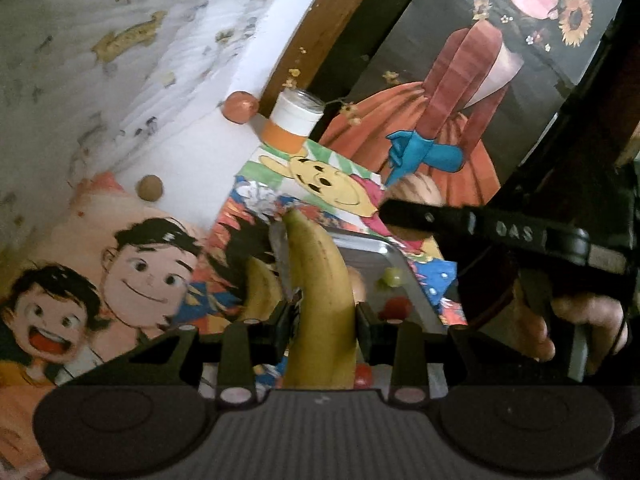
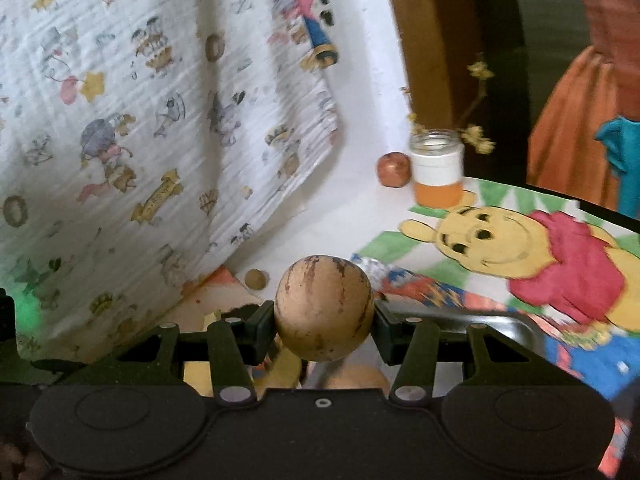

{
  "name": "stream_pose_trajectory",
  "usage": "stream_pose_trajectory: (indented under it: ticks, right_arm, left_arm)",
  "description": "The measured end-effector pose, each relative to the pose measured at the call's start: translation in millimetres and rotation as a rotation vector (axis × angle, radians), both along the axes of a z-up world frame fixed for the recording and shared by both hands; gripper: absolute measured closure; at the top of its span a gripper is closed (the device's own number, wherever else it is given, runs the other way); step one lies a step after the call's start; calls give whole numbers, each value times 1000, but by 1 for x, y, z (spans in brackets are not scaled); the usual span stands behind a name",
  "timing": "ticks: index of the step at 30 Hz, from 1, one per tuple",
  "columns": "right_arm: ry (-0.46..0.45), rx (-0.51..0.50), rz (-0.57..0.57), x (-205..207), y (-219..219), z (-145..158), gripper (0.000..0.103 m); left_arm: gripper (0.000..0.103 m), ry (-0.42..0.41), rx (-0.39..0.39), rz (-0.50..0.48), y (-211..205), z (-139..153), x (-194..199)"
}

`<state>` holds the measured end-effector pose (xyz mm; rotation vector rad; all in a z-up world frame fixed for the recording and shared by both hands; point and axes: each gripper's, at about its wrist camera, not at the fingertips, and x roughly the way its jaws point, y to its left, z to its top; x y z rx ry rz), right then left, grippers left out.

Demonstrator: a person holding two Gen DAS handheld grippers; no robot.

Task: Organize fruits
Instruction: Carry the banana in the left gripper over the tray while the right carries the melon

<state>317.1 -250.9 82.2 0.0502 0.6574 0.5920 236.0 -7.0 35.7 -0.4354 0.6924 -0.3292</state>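
My left gripper (image 1: 323, 316) is shut on a yellow banana (image 1: 318, 280) that points away from me, held above a metal tray (image 1: 376, 252). A second banana (image 1: 260, 288) lies just left of it. The tray holds a green grape (image 1: 391, 276) and red fruits (image 1: 398, 306). My right gripper (image 2: 324, 320) is shut on a round tan fruit with brown streaks (image 2: 324, 308), above the tray's rim (image 2: 496, 318). The right gripper also shows in the left wrist view (image 1: 412, 212) at the right, over the tray.
A jar with orange contents (image 1: 294, 120) (image 2: 438, 168) stands at the back beside a reddish apple (image 1: 239, 107) (image 2: 394, 169). A small brown round fruit (image 1: 150, 188) (image 2: 255, 279) lies on the white surface. Cartoon-printed mats cover the table; a patterned cloth hangs at left.
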Motion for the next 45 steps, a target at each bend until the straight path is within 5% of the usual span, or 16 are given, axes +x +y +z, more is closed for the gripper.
stream_pose_trajectory:
  ticks: [18,45]
  right_arm:
    - [44,-17,-154,-96,-92,-53,51]
    - [-11,-146,-132,-118,-82,-91,51]
  left_arm:
    - [65,67,85,-190,-77,-13,-32]
    - [65,167,225,-259,-107,-34,-7]
